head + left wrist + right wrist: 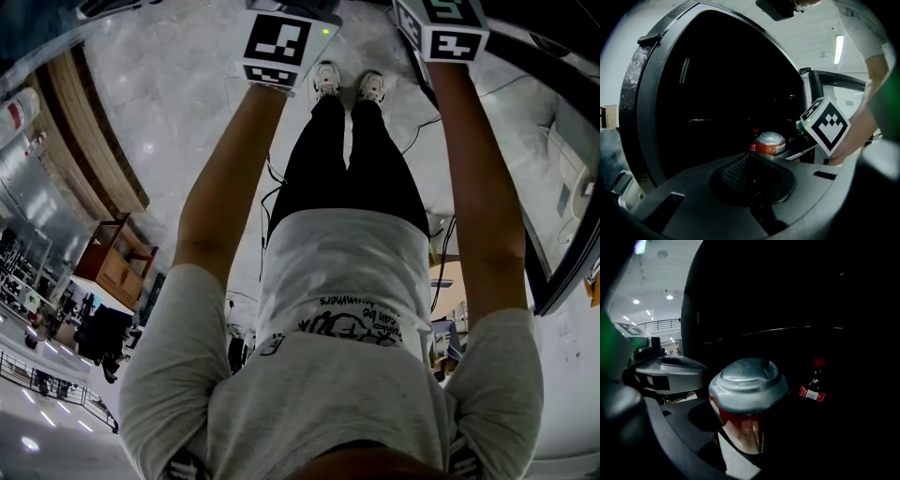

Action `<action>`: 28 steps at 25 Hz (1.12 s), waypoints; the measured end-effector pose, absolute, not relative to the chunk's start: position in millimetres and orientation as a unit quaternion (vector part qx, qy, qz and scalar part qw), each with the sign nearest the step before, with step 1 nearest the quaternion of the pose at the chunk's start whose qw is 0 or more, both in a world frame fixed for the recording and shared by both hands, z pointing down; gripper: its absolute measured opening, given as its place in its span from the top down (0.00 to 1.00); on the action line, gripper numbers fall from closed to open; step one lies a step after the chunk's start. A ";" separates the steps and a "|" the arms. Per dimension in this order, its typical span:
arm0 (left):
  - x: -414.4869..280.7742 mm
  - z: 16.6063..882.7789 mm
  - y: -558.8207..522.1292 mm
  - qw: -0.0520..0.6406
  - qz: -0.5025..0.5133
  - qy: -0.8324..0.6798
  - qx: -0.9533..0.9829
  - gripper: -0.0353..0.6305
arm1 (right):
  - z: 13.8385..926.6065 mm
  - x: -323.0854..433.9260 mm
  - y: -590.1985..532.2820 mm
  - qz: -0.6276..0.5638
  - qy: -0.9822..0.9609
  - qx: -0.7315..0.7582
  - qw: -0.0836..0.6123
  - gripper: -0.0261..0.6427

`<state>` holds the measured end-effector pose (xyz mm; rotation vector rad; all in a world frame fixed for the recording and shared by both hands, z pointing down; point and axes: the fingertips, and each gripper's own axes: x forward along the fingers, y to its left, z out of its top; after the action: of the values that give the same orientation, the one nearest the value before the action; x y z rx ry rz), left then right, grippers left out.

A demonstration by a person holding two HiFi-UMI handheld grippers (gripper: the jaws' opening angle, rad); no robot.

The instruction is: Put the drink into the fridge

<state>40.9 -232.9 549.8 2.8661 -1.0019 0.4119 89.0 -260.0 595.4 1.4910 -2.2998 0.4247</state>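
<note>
In the head view, the person's bare forearms reach out over a grey marble floor [169, 84]. The left gripper [277, 42] and the right gripper [441, 28] show only as their black-and-white marker cubes at the top edge. The person's white shoes [349, 84] stand between them, and a dark curved fridge door edge [553, 234] runs down the right side.

In the left gripper view, the two dark ribbed pads [740, 171] meet along the middle with nothing between them. Beyond them a red drink can with a silver top [770, 143] sits at the tip of the right gripper, in front of the black fridge interior [731, 93]. A dark bottle with a red cap [753, 139] stands just behind the can.

In the right gripper view, the can fills the centre, tilted and clamped between the dark jaws. The bottle, with its red label, stands upright deeper in the fridge to the right, apart from the can. The grey body of the left gripper lies at the left.
</note>
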 end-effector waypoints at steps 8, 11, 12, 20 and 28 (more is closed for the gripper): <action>43.4 560.3 -245.0 0.052 0.137 -0.333 0.932 0.91 | 603.4 91.8 -276.3 0.151 -0.811 0.534 0.184 0.45; 44.6 563.3 -248.1 0.052 0.140 -0.334 0.931 0.91 | 608.6 93.9 -278.9 0.155 -0.809 0.536 0.185 0.45; 45.4 564.7 -248.9 0.053 0.141 -0.334 0.931 0.91 | 610.7 94.8 -279.3 0.157 -0.808 0.537 0.184 0.45; 48.6 568.9 -256.9 0.057 0.145 -0.333 0.930 0.91 | 620.5 95.5 -283.8 0.164 -0.806 0.540 0.180 0.45; 50.9 575.1 -260.6 0.065 0.146 -0.338 0.927 0.91 | 632.6 100.3 -285.7 0.169 -0.802 0.543 0.182 0.45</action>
<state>50.9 -260.6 575.1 2.7988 -1.0204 0.4404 100.3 -285.7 632.6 1.5328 -2.2633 0.4760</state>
